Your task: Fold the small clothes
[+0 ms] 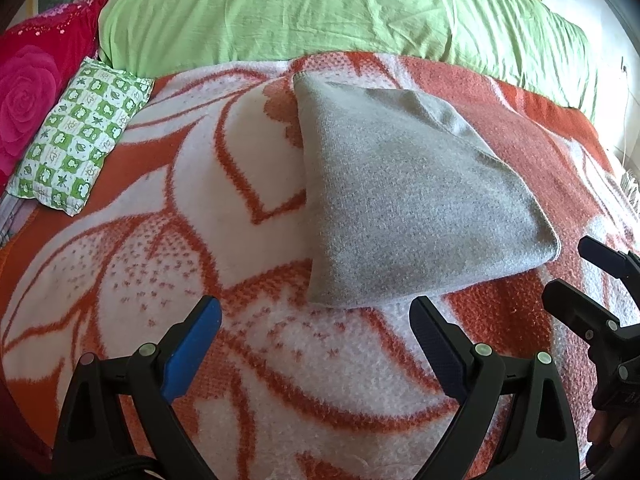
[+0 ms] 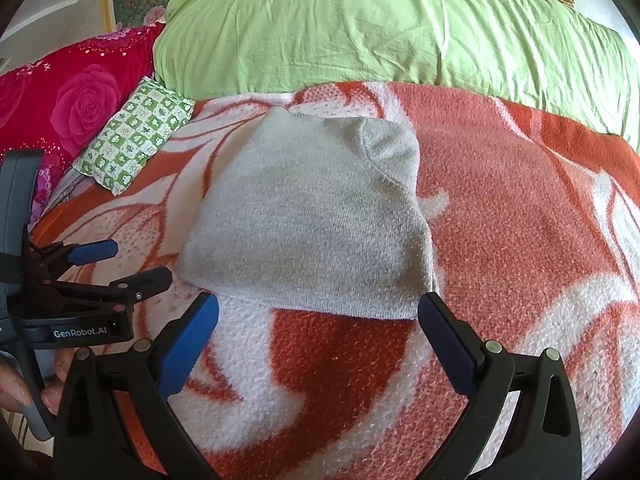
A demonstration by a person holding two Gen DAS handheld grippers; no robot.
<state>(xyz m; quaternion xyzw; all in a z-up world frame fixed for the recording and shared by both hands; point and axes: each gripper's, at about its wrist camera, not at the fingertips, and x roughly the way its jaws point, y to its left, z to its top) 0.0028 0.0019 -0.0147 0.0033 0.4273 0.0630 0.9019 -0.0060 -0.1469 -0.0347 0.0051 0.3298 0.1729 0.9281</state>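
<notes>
Grey folded knit garment (image 2: pixel 308 216) lay on the blanket (image 2: pixel 520 220) before both spread-open, empty grippers, the left gripper (image 2: pixel 132 264) marked "GenRobot.AI", beside the right gripper (image 2: pixel 318 312).

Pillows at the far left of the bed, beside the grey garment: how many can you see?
2. A green-and-white checked pillow lies on the blanket's far-left edge; a red rose-print pillow sits just left of it. Others may be hidden.
</notes>
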